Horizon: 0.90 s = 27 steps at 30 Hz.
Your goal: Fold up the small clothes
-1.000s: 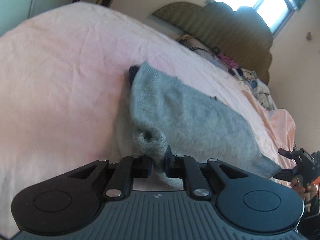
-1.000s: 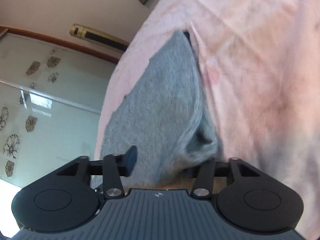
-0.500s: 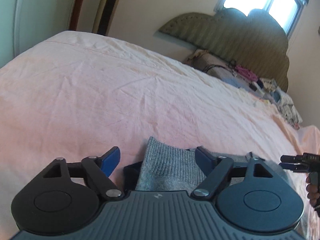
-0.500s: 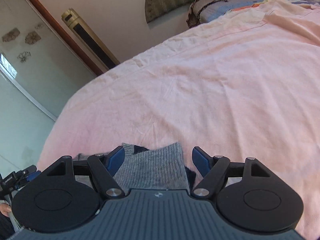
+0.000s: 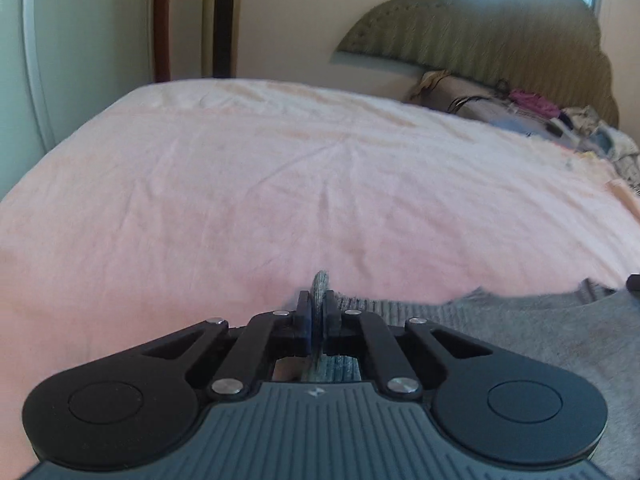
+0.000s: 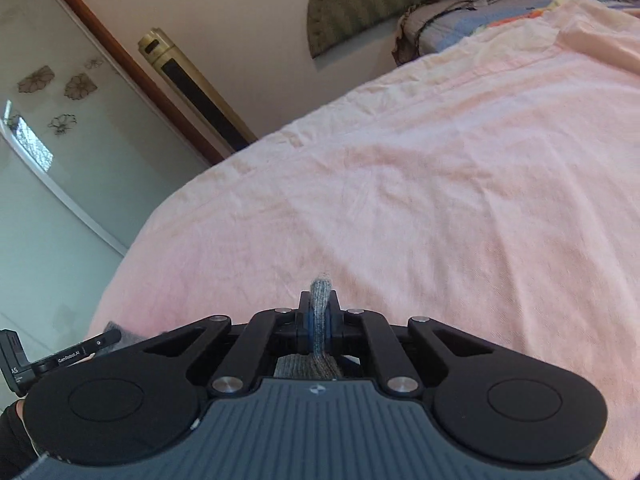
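Note:
A small grey knitted garment (image 5: 520, 332) lies on the pink bedsheet (image 5: 280, 184), spreading right of my left gripper. My left gripper (image 5: 318, 312) is shut on a pinched fold of its edge, low over the sheet. In the right wrist view my right gripper (image 6: 319, 314) is shut on another grey fold (image 6: 320, 292) of the same garment; the rest of the cloth is hidden under the gripper body. The left gripper tool (image 6: 60, 360) shows at the lower left of the right wrist view.
The pink sheet (image 6: 440, 200) stretches ahead of both grippers. An olive headboard (image 5: 480, 36) with a heap of clothes and cables (image 5: 540, 116) is at the far right. A glass wardrobe door (image 6: 60, 160) and a gold floor-standing unit (image 6: 196, 92) stand past the bed's left edge.
Half a second ago both grippers were open over the garment's ribbed edge. Both have since closed on folds of the grey cloth.

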{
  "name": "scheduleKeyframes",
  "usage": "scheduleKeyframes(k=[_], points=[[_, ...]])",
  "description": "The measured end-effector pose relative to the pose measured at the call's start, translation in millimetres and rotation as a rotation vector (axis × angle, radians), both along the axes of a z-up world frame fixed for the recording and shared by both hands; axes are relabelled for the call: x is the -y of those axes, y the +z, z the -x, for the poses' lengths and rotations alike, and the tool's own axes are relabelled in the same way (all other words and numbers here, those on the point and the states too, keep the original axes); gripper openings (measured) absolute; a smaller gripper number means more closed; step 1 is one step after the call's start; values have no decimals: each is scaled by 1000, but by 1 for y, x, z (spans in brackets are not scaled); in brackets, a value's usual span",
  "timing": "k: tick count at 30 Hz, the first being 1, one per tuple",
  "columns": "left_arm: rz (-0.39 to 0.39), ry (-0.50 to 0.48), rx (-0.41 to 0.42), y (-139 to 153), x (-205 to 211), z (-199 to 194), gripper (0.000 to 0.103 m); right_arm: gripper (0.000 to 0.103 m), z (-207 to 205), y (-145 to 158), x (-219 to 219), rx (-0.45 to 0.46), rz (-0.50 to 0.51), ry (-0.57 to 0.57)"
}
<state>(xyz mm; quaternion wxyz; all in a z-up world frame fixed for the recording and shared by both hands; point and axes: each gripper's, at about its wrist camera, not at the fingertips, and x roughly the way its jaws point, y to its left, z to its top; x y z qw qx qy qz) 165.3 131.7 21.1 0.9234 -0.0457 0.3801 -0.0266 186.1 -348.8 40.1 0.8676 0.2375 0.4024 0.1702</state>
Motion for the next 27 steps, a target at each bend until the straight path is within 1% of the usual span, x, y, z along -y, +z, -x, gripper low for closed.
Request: scheduleKeyframes(k=[1,2,4,5,6,7,8,9,10,11,12,14,15,16,17,18,19,21,23,24,25,26,27], points=[[2,-1,23,0,0,5,6,11,-3,-9,-4,-30,35,3],[-1,6,22,2,0,8,7,11,-3,-15,-6,-48,48,3],[3,34,40,12,-2,19,8,14,3,-18,-7,-44,1,-4],[-5,52,72,20,-2,27,8,18,8,-13,-6,-30,-21,-18],[-12,70,110,28,-1,37,8,25,14,-5,-4,0,-26,-46],[8,75,150,36,2,48,9,31,22,6,-4,38,-14,-72],[50,53,181,41,6,56,10,37,31,18,-6,83,6,-96],[82,4,181,43,16,58,15,39,42,29,-10,130,16,-106],[83,-33,163,41,29,57,24,42,48,34,-17,149,10,-91],[62,-69,136,36,45,54,29,45,51,36,-28,149,13,-50],[22,-98,105,28,63,47,34,46,51,33,-43,133,50,-6],[-42,-108,24,7,81,35,35,46,47,20,-71,110,173,58],[-71,-109,55,-2,84,35,40,46,45,10,-80,97,246,69],[-104,-116,92,-8,84,37,49,45,43,0,-84,72,307,67],[-117,-120,115,-12,82,39,51,43,47,-7,-82,122,330,63],[-87,-111,112,-12,78,39,51,42,49,-12,-77,163,339,65],[-73,-98,112,-12,76,38,52,41,53,-16,-69,191,315,57],[-98,-95,113,-11,81,39,53,33,52,-19,-55,172,221,8],[-130,-84,113,-8,85,43,54,32,52,-19,-52,170,209,-1],[-152,-66,108,-3,88,48,53,32,52,-17,-52,166,216,2],[-157,-53,101,1,89,56,53,33,54,-12,-53,151,227,-10],[-136,-57,101,7,88,67,54,40,59,-4,-52,134,233,-40],[-104,-75,106,10,87,78,59,49,70,6,-52,138,223,-69]])
